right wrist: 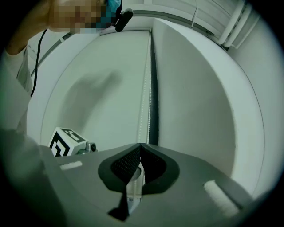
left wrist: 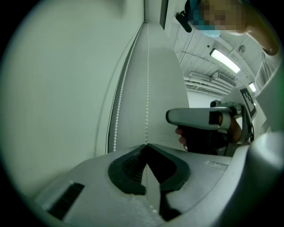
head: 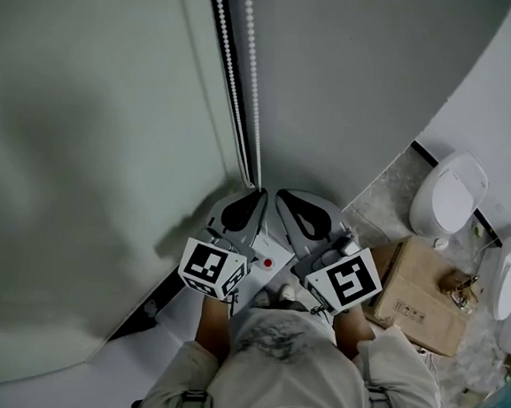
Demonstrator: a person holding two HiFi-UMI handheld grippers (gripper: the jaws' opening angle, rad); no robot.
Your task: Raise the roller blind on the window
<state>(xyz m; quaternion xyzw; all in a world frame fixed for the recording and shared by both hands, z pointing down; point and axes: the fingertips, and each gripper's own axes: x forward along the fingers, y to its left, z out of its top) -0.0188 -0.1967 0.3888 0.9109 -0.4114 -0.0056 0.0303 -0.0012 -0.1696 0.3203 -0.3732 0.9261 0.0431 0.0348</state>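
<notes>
**Step in hand.** The pale grey-green fabric roller blind (head: 73, 156) was found hanging down over the window, so the raise was judged barely begun. The white bead chain (head: 248, 83) ran in two strands down the blind's right edge to the two tools.

**Left tongs** (left wrist: 146, 145): the jaws were found closed tip to tip. One strand of the chain was nipped between them, with beads seen above and below the pads.

**Right tongs** (right wrist: 140, 145): the jaws were likewise found closed at the tips, just beside the left pair. A pale piece was held between the pads directly below the chain line, and it was taken to be part of the chain.

**Next move.** A straight, steady downward pull on the gripped strand was judged to be called for. One pair should then be released and re-set higher while the other keeps tension. Which strand lifts the blind could not be determined.

**Markings.**
- The black-and-white square marker cubes (head: 212, 269) carried patterns only, with no lettering.
- Dark print was noted on the brown cardboard box (head: 421, 297) on the floor, but it was too small to be read.
- No brand name was legible anywhere.
</notes>
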